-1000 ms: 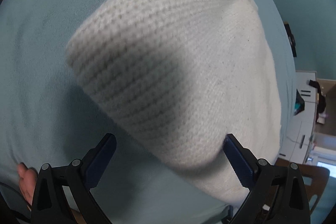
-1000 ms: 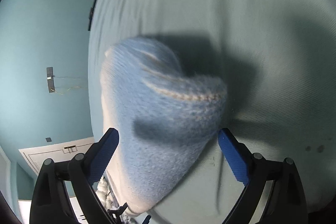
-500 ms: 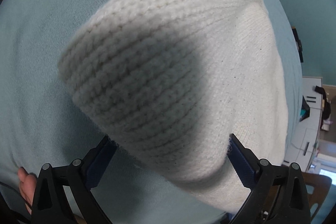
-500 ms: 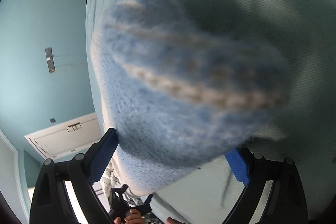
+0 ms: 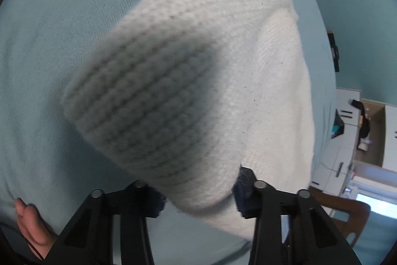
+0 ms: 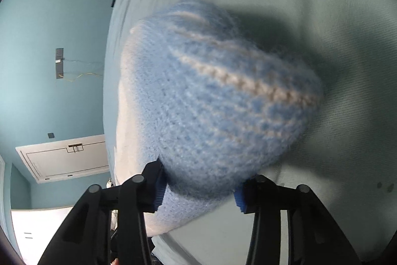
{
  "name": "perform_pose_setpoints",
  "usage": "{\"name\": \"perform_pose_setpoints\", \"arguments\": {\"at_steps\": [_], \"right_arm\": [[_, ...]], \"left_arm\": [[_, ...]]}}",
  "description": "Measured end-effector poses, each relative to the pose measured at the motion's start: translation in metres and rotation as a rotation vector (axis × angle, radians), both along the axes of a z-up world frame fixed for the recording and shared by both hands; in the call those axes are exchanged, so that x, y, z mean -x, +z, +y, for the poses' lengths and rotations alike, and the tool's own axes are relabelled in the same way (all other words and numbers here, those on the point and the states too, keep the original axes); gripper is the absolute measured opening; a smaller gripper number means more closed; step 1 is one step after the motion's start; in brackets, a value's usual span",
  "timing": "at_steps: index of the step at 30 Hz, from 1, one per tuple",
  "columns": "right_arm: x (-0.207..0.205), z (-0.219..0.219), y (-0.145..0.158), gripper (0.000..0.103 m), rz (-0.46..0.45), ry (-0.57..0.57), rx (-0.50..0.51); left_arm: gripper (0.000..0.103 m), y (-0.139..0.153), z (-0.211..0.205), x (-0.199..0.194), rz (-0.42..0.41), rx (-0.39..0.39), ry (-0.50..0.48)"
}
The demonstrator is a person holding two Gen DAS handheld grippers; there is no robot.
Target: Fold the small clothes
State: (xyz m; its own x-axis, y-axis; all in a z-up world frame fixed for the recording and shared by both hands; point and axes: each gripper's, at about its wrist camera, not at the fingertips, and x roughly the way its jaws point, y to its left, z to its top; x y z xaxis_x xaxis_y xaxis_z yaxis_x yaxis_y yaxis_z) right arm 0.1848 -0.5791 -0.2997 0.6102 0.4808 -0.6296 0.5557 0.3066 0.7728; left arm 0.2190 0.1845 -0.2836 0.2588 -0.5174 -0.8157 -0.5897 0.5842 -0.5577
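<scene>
Left wrist view: we find the left gripper (image 5: 199, 200), jaws just closing, pinching the white knit garment (image 5: 198, 91); the right gripper (image 6: 198, 195) likewise pinches its blue striped end (image 6: 218, 111). We read no labels.

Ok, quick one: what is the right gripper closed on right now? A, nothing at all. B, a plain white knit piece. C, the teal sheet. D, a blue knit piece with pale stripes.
D: the right gripper has just closed its jaws, pinching the blue striped knit above the teal sheet.
</scene>
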Motion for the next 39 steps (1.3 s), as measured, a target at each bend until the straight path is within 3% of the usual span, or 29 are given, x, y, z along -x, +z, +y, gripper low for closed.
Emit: {"name": "perform_pose_setpoints", "arguments": {"at_steps": [5, 9, 16, 19, 23, 26, 31, 35, 39], "right_arm": [[0.033, 0.006, 0.035, 0.035, -0.068, 0.042, 0.069], [0.066, 0.011, 0.07, 0.035, -0.06, 0.106, 0.169], [0.124, 0.0, 0.097, 0.035, 0.021, 0.164, 0.101], [0.143, 0.004, 0.1, 0.035, 0.049, 0.207, 0.116], [0.145, -0.001, 0.084, 0.035, 0.124, 0.24, 0.085], [0.133, -0.005, 0.087, 0.035, 0.144, 0.241, 0.055], [0.122, -0.032, 0.1, 0.036, 0.172, 0.246, -0.06], [0.094, -0.055, 0.087, 0.043, 0.253, 0.217, -0.19], [0.044, -0.071, 0.088, 0.054, 0.228, 0.154, -0.208]], "left_arm": [[0.034, 0.029, -0.001, 0.021, -0.075, -0.033, -0.037], [0.034, 0.044, 0.005, 0.049, -0.038, -0.012, -0.074], [0.033, 0.06, 0.018, 0.109, 0.04, 0.048, -0.096], [0.034, 0.069, 0.021, 0.129, 0.049, 0.022, -0.14], [0.034, 0.069, 0.019, 0.141, 0.086, -0.011, -0.174], [0.032, 0.077, 0.024, 0.146, 0.099, 0.011, -0.115], [0.032, 0.099, 0.013, 0.121, 0.08, 0.085, 0.004], [0.034, 0.09, 0.013, 0.072, 0.149, 0.167, 0.097], [0.048, 0.069, 0.009, 0.017, 0.254, 0.205, 0.238]]}}
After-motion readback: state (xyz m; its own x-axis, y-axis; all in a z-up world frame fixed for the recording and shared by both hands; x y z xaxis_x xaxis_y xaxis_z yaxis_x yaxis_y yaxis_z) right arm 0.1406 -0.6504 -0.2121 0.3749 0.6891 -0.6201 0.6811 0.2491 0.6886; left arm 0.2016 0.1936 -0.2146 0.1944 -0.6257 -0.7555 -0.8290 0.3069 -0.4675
